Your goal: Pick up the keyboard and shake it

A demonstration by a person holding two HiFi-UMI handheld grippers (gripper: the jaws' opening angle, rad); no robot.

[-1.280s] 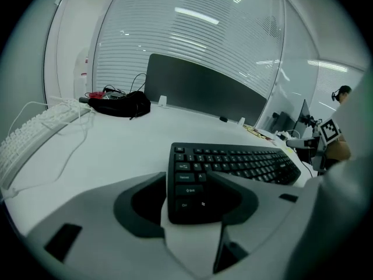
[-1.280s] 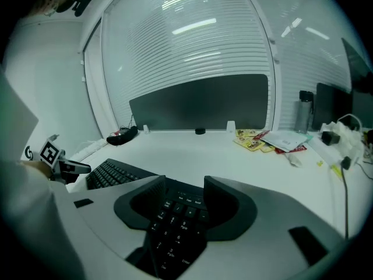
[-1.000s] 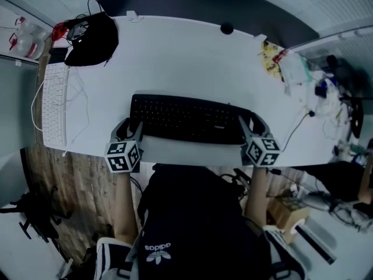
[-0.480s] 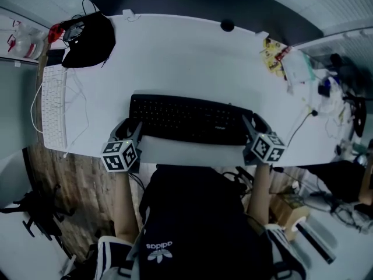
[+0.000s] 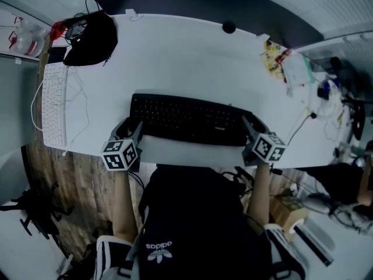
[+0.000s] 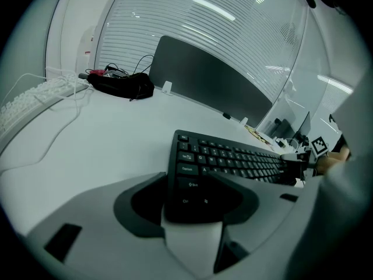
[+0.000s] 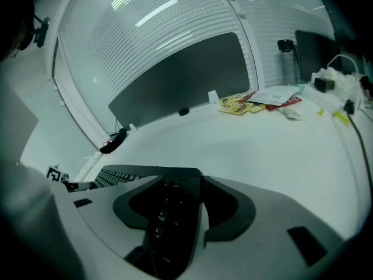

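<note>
One black keyboard (image 5: 189,119) is seen lying flat on the white desk (image 5: 192,57), close to its near edge and not yet lifted. Its left end is straddled by the left gripper (image 5: 133,127), whose fingers are spread wide around the near left corner. No firm pinch can be made out there. Its right end is taken between the fingers of the right gripper (image 5: 252,126). These have just been closing a little but are held wide, with the keyboard's end between them and no squeeze shown.

A poor hold is judged the main risk. If the keyboard is raised before both pairs of fingers are pressed home, one end could be dropped, or the board could be twisted and slid out during the shake. Because it lies so near the desk's edge, a slip could send it off toward the person's lap or the floor. A shake with only the corners caught could also work the grip loose.

The underside of the keyboard and the lower finger surfaces are hidden, so contact cannot be confirmed. Its near corners are covered by the marker cubes in the head view. No cord is made out.

Further off, a white keyboard (image 5: 54,104) lies at the far left, a black bag (image 5: 90,39) beyond it, and packets (image 5: 274,57) at the far right.
</note>
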